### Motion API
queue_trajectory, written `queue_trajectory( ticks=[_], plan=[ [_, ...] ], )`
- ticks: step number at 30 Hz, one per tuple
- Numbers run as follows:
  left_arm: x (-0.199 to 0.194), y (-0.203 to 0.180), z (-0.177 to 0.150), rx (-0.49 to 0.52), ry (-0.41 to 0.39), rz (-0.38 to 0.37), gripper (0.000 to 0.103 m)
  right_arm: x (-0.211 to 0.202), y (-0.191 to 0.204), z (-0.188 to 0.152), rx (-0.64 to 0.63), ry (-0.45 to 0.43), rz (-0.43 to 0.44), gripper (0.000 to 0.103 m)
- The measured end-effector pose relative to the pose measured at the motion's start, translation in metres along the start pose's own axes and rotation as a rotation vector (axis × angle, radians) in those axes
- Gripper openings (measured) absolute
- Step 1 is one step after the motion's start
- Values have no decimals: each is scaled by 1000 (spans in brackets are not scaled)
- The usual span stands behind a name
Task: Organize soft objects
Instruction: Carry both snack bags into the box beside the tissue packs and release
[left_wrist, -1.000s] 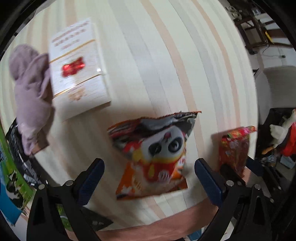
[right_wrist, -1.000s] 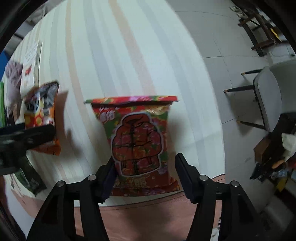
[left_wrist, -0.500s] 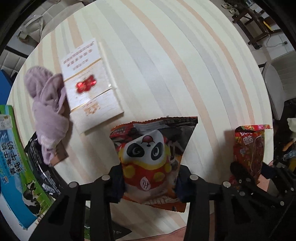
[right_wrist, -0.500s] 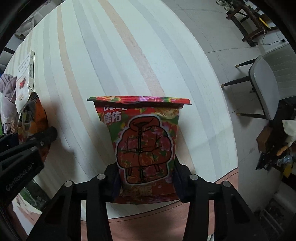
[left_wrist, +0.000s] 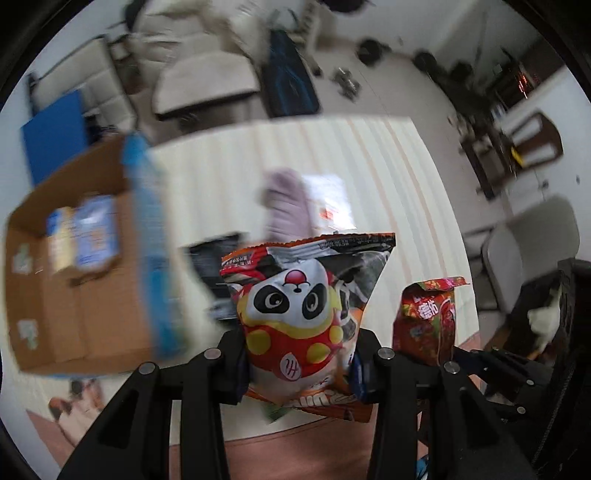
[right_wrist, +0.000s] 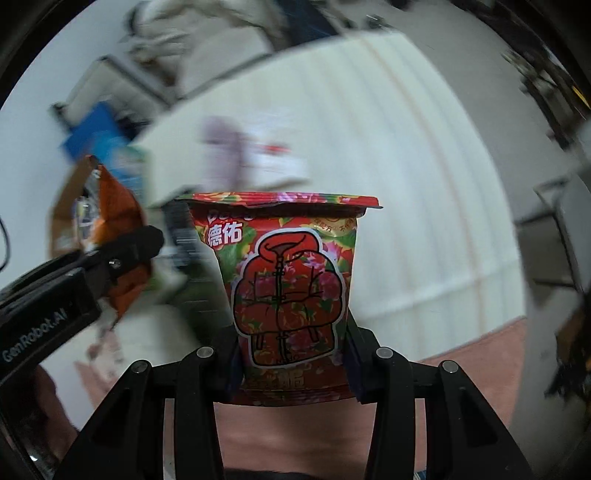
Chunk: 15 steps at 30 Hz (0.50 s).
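Since the earlier frames both packets have left the worktop (left_wrist: 388, 177): the panda snack bag (left_wrist: 306, 310) is lifted, clamped in the left gripper (left_wrist: 301, 363), and the red jacket-print pack (right_wrist: 288, 288) is raised, clamped in the right gripper (right_wrist: 291, 363). Both pickups look done, so carrying to the open cardboard box (left_wrist: 74, 295) at left probably follows. Counted: two packets held, one box, one purple cloth (left_wrist: 288, 206) lying on the worktop
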<state>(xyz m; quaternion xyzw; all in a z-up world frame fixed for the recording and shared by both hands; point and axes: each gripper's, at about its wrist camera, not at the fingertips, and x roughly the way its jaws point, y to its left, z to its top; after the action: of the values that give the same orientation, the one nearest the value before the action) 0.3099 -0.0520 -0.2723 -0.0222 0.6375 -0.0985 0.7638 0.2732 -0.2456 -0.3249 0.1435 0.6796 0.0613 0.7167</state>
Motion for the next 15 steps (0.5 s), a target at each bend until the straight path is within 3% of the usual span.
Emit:
queue_trajectory(
  ticks=[1, 7, 11, 15],
  plan=[
    [-8, 10, 12, -13, -9, 9, 38, -8, 24, 1, -35, -11, 27, 46],
    [-66, 130, 5, -153, -86, 125, 38, -23, 155, 15, -186, -45, 95, 46],
    [-68, 211, 9, -231, -87, 181, 38, -7, 219, 38, -246, -50, 88, 46],
    [-51, 267, 18, -285, -53, 178, 38, 23, 275, 60, -273, -18, 51, 46]
  ],
)
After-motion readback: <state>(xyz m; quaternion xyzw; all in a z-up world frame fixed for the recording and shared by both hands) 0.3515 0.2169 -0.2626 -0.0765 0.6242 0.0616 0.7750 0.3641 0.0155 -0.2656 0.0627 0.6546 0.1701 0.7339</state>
